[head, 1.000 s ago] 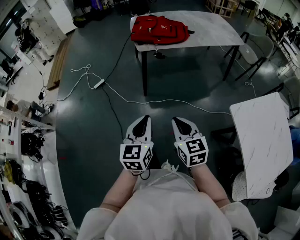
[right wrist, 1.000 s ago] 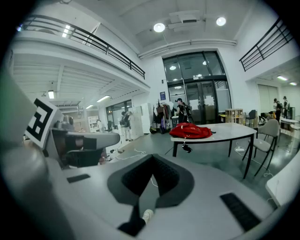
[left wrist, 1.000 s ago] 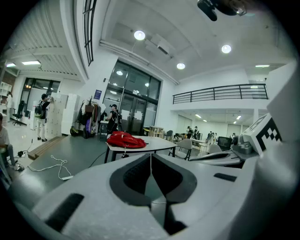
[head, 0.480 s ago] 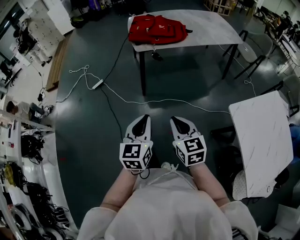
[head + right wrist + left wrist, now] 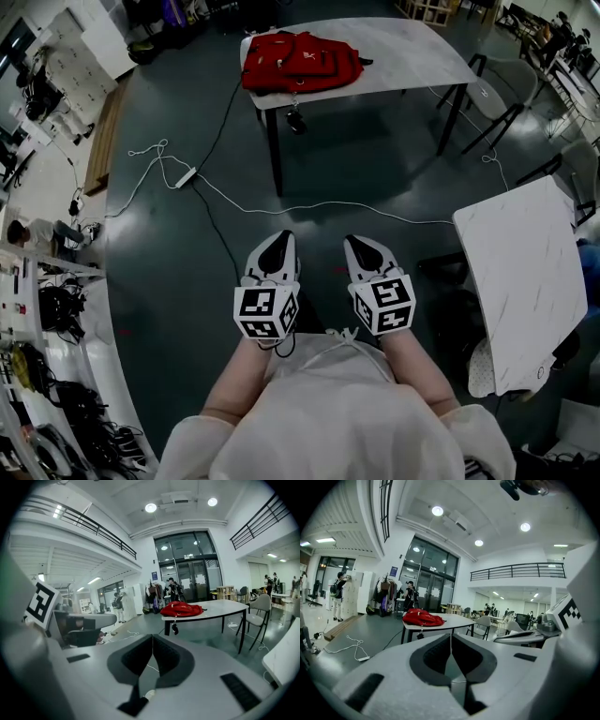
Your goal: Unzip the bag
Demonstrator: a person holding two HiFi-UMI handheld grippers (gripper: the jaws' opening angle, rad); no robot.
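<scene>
L gripper (image 5: 279, 242) & R gripper (image 5: 359, 246): jaws are seen closed, nothing between. The red bag (image 5: 300, 61) is laid on the counter (image 5: 412, 52) at 12 o'clock, well apart, long axis 9–3. L is judged slightly nearer.

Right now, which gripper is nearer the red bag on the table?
Left, marginally. The left gripper is nearly in line with the red bag; the right gripper sits further right. Both are far off.
</scene>
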